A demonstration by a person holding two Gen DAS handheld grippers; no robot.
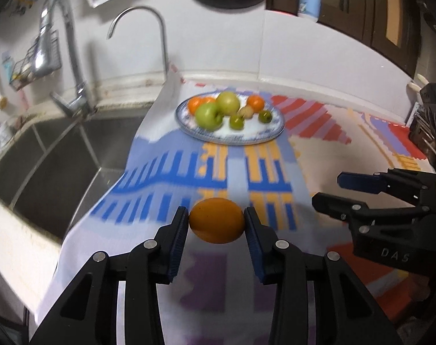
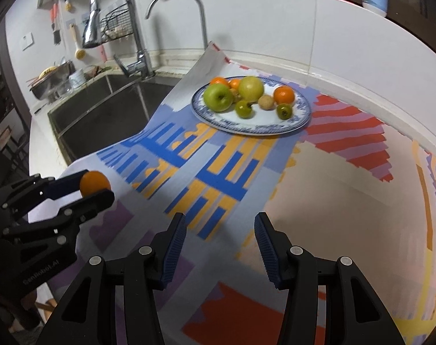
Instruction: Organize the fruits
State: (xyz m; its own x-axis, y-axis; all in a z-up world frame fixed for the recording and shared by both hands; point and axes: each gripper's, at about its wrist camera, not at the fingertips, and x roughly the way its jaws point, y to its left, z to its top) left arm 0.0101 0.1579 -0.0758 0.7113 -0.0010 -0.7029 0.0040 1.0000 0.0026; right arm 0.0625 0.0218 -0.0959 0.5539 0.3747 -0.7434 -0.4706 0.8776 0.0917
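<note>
We have the orange fruit (image 1: 216, 220) clenched between the two fingers (image 1: 180, 230) of our left gripper (image 1: 216, 221), lifted above the patterned cloth (image 1: 166, 172) at the near edge of the worktop, close to the corner where the sink (image 1: 59, 155) begins. The pads press on its opposite sides, across the widest part, and we judge this the right place to hold: the fruit is round, smooth-skinned and light, so it could roll or slip out if gripped off-centre, and a hard squeeze would bruise it. Our right gripper (image 2: 220, 241) hangs released, its fingers spread with nothing between them, above the cloth towards the near edge.

The blue-rimmed plate (image 2: 275, 128) sits at the far edge of the worktop, by the wall. It already carries two green apples (image 2: 218, 97), small oranges (image 2: 284, 94) and a few little green and brown fruits. We reckon the bare stretch at the plate's near rim suits a gentle set-down, since round fruit may roll against the others
</note>
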